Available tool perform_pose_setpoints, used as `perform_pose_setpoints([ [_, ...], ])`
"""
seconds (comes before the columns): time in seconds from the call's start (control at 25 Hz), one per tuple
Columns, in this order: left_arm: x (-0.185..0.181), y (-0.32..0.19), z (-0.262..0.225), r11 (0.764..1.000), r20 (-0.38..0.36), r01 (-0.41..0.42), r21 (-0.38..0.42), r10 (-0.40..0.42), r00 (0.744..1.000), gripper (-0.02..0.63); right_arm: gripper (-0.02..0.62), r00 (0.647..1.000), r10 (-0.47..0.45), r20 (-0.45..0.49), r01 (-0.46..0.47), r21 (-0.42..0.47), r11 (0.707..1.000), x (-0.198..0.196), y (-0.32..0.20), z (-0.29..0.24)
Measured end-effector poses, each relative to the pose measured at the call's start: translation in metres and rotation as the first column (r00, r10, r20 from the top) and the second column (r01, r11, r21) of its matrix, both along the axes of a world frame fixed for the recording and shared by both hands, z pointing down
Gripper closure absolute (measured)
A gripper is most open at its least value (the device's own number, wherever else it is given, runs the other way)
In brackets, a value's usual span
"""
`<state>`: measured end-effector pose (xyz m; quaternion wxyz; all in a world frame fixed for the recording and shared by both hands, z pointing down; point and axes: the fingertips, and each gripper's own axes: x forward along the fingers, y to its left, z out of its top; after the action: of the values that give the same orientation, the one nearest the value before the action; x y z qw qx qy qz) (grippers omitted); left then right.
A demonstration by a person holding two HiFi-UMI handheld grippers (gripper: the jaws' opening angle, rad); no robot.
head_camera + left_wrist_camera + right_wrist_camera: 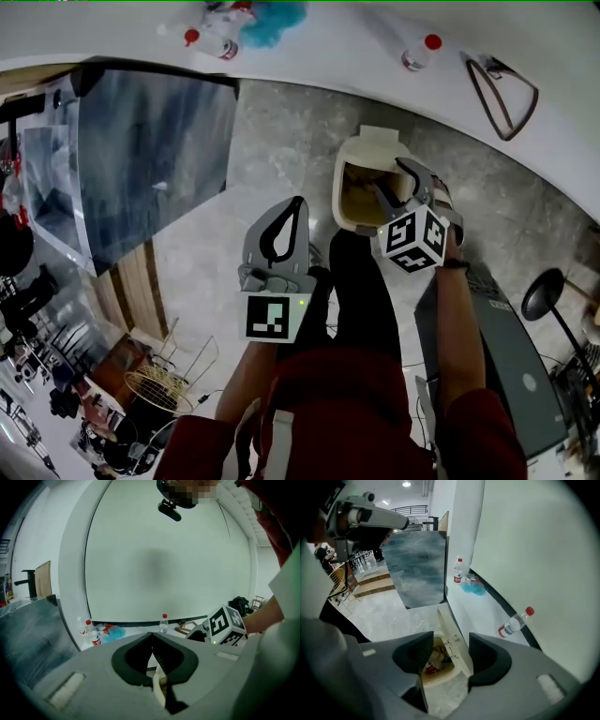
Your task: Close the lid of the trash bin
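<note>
Head view shows the trash bin (340,197) on the floor with its lid (380,137) upright, so closing remains; the right gripper (389,180) hangs above it, jaws apart, while the left gripper (296,208) has its jaws together, empty.

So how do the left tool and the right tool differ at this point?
The left tool has its jaws together; the right tool has its jaws apart. The left tool faces the white wall, off to the side of the trash bin; the right tool tilts down over the open trash bin, with the raised lid showing in its gap, not gripped. Both are grey and hold nothing.
</note>
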<state>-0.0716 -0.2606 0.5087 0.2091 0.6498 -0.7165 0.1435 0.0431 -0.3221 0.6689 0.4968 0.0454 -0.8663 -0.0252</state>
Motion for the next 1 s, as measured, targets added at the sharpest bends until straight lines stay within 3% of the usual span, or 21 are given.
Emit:
perform_pose_setpoints([
  [0.36,0.003,0.025,0.025,0.998,-0.036,-0.059,-0.004,0.059,0.998,0.609,0.354,0.993,-0.063,-0.095,0.058,-0.051,0.997,0.025,0.069,0.031],
  [0.76,0.006,0.075,0.056,0.996,-0.066,-0.084,-0.026,0.082,0.994,0.609,0.345,0.986,-0.027,-0.162,0.004,-0.139,0.99,0.053,0.138,0.073],
  [1.0,0.023,0.094,0.084,0.991,-0.089,-0.124,-0.054,0.119,0.989,0.609,0.344,0.978,-0.064,-0.198,0.03,-0.17,0.985,0.065,0.164,0.101],
])
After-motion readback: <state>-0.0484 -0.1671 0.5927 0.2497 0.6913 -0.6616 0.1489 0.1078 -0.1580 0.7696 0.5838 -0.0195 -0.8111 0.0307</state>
